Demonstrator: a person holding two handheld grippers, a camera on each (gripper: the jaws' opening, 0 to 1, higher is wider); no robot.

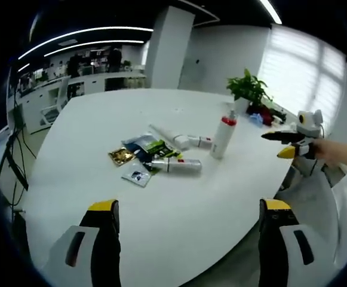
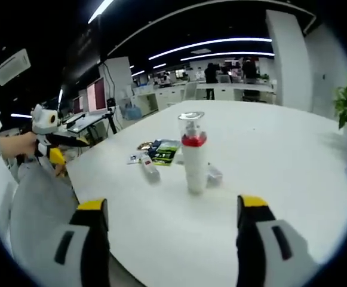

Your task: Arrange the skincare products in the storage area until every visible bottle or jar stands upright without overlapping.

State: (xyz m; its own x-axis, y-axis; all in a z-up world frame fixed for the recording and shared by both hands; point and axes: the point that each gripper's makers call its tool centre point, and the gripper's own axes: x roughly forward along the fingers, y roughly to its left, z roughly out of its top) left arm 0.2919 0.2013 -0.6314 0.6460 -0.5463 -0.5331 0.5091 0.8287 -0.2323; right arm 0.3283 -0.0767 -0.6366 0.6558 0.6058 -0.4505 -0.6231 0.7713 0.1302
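In the left gripper view, sachets (image 1: 138, 156) and 2 tubes (image 1: 174, 165) lie flat at centre; right of them 1 pump bottle (image 1: 223, 137) stands upright. Most work remains. Left gripper (image 1: 188, 215) and right gripper (image 2: 172, 210) gape wide, empty.

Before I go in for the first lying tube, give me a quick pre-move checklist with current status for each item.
1. Left claw open and holding nothing: ok.
2. Right claw open and holding nothing: ok.
3. Pump bottle with red collar upright on the white table: ok.
4. Silver tube upright: not ok, it lies on its side beside the sachets.
5. Long white tube and small tube upright: not ok, both lie flat.
6. Tubes free of overlap with the sachets: cannot tell from here.
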